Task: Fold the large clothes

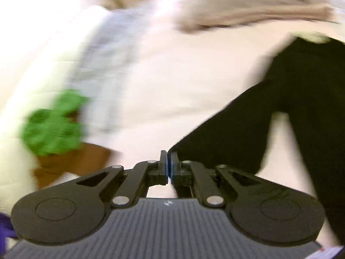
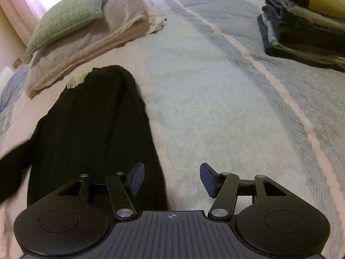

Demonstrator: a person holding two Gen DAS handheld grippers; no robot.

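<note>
A black garment point(image 2: 90, 129) lies lengthwise on the pale blanket of the bed point(image 2: 215, 86). One sleeve trails off to the left edge of the right wrist view, blurred. My right gripper point(image 2: 171, 169) hovers open over the garment's right edge, one finger above the cloth, the other above bare blanket, nothing between them. The left wrist view is smeared by motion. In it the black garment point(image 1: 291, 97) tapers down along a sleeve to the tips of my left gripper point(image 1: 168, 157). Its blue pads are pressed together, and the sleeve's end seems pinched there.
A green cushion point(image 2: 71, 15) rests on folded beige bedding point(image 2: 97, 43) at the back left. A stack of folded clothes point(image 2: 301, 36) sits at the back right. In the left wrist view a green leafy thing point(image 1: 54, 125) in a brown pot point(image 1: 75, 164) stands beside the bed.
</note>
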